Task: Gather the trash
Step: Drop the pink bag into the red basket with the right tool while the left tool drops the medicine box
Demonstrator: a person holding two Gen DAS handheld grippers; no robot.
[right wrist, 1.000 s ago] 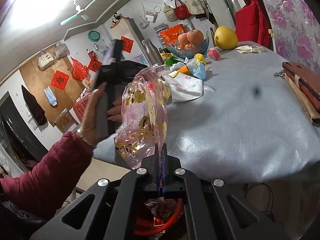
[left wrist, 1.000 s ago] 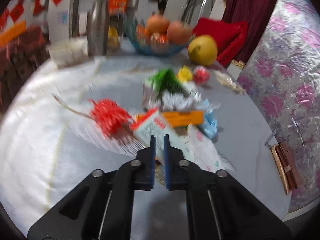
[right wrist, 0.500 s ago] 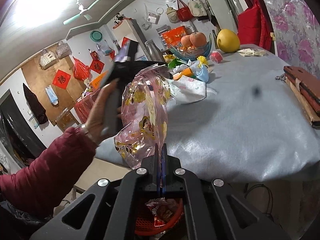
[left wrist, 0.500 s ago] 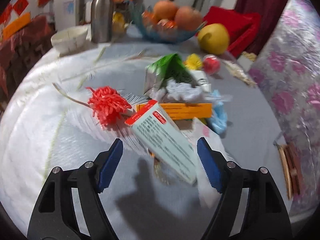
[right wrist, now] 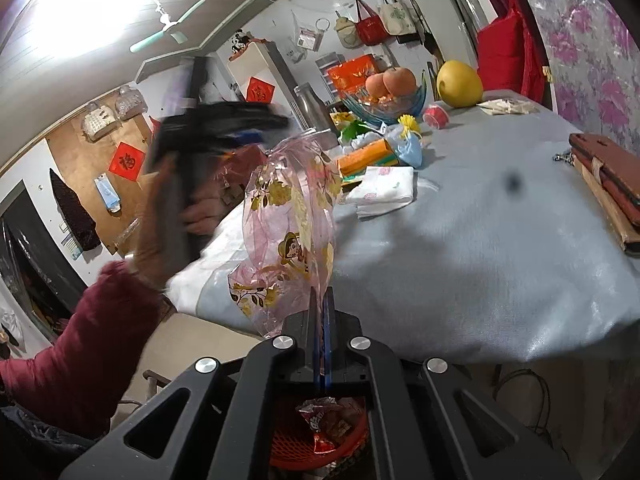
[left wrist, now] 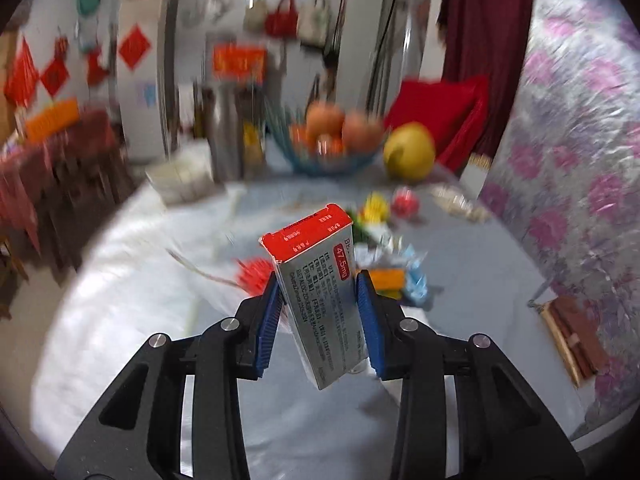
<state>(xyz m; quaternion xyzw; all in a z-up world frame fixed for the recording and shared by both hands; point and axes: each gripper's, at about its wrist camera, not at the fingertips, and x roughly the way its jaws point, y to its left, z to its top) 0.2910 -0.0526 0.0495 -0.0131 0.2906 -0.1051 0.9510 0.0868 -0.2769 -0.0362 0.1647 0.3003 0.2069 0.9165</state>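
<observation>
My left gripper (left wrist: 318,300) is shut on a grey medicine box with a red end (left wrist: 320,280) and holds it tilted above the table (left wrist: 140,280). More trash lies beyond it: a red tinsel bow (left wrist: 252,272), an orange box (left wrist: 386,278) and blue wrappers (left wrist: 416,280). My right gripper (right wrist: 322,304) is shut on a pink clear plastic bag with gold flowers (right wrist: 288,232), held off the table's near edge. Below it a red basket (right wrist: 320,428) holds wrappers. The left gripper (right wrist: 216,120) shows blurred in the right wrist view.
A blue fruit bowl (left wrist: 332,140), a yellow pomelo (left wrist: 410,152), a steel flask (left wrist: 226,136) and a white bowl (left wrist: 180,176) stand at the table's far side. A brown wallet (right wrist: 608,184) lies at the right edge. A white folded tissue pack (right wrist: 384,192) lies mid-table.
My left gripper opened, closed on the medicine box and lifted it off the table. The right gripper kept holding the bag in place.
</observation>
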